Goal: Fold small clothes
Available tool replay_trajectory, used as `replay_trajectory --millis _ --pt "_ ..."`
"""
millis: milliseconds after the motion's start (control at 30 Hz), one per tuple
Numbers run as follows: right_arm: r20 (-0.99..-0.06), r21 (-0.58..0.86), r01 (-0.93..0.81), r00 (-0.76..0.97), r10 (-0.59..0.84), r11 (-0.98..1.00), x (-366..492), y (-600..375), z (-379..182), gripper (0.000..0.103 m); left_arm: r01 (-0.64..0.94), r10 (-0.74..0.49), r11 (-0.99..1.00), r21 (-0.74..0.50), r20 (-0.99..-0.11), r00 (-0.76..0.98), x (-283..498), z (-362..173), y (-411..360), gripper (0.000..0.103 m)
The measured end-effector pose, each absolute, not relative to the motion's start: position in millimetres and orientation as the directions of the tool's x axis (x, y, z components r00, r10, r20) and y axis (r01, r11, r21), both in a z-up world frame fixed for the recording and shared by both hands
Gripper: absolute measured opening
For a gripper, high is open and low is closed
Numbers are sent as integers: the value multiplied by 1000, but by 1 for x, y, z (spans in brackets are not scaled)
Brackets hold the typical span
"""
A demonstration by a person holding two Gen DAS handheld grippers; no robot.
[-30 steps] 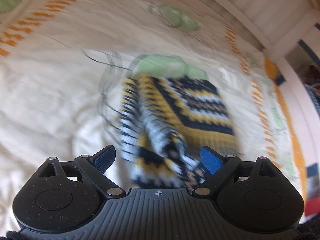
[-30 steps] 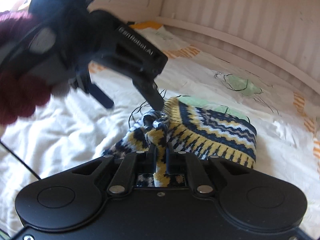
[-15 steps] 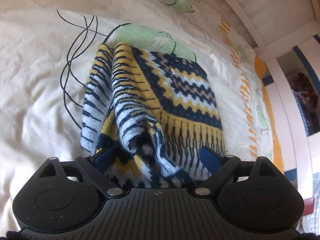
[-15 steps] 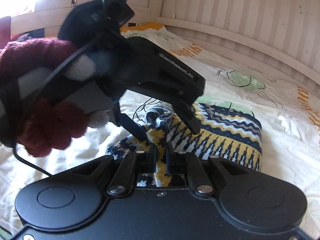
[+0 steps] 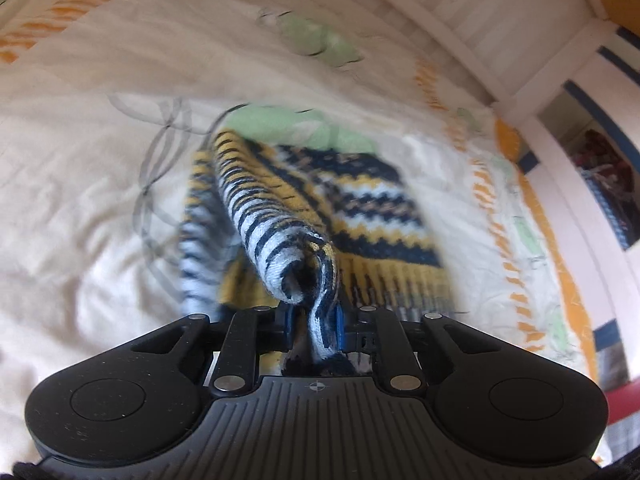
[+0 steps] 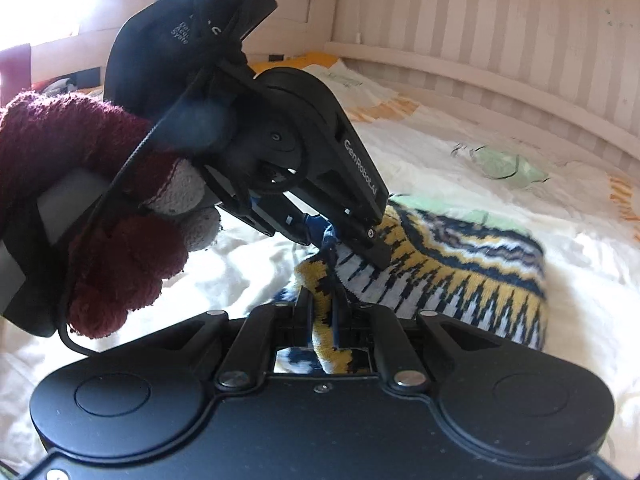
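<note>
While left gripper [image 5: 314,330] closes on, seemingly, one knit garment [image 5: 360,216], right gripper [image 6: 322,328] clamps it.

Bright daylight glares from the upper left, fisheye edges curve, and the left wrist view is motion-blurred.

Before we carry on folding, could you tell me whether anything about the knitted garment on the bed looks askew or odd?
Nothing looks damaged. The knitted garment is rumpled rather than flat: its near edge is bunched into a raised ridge, with the right tool shut on it and the left tool closing on the same edge beside it. The bedsheet is wrinkled.
</note>
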State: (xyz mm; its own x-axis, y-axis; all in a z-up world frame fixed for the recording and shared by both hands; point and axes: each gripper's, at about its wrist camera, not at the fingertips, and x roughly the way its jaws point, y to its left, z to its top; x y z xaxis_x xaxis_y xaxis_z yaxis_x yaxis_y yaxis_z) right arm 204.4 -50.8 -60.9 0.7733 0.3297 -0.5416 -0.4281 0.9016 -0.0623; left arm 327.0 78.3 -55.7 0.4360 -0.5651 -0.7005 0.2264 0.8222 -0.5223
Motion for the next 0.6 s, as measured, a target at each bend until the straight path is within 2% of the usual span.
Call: replay_trajectory --millis 67,100,200,233,333,467,533,600 --pt "-588 -34 -443 734 340 896 213 -47 -72 16 169 -574 813 -557 -720 390 333 -73 84 19" --pt "-599 -18 -447 721 348 894 214 -47 -76 24 139 -584 803 -579 -719 376 335 -81 87 23" --pt "-594 12 -463 709 379 886 211 -56 -73 28 83 -602 781 -619 -712 361 337 -83 96 25" --pt "-591 22 -470 706 390 882 209 -60 -70 32 82 -596 786 -613 -716 364 336 -79 98 26" --pt "-581 79 -482 689 433 873 199 -76 -59 53 84 -524 835 -544 -740 422 334 -64 104 31" --pt "-558 151 -456 693 457 877 192 -101 -44 59 57 -409 893 -446 -754 513 329 -47 114 35" --pt "-530 180 -429 716 454 885 191 -115 -34 77 59 -361 916 -398 -747 558 328 -39 114 35" --pt "-511 187 -398 742 435 898 199 -125 -26 81 78 -349 922 -379 -727 591 327 -33 112 35"
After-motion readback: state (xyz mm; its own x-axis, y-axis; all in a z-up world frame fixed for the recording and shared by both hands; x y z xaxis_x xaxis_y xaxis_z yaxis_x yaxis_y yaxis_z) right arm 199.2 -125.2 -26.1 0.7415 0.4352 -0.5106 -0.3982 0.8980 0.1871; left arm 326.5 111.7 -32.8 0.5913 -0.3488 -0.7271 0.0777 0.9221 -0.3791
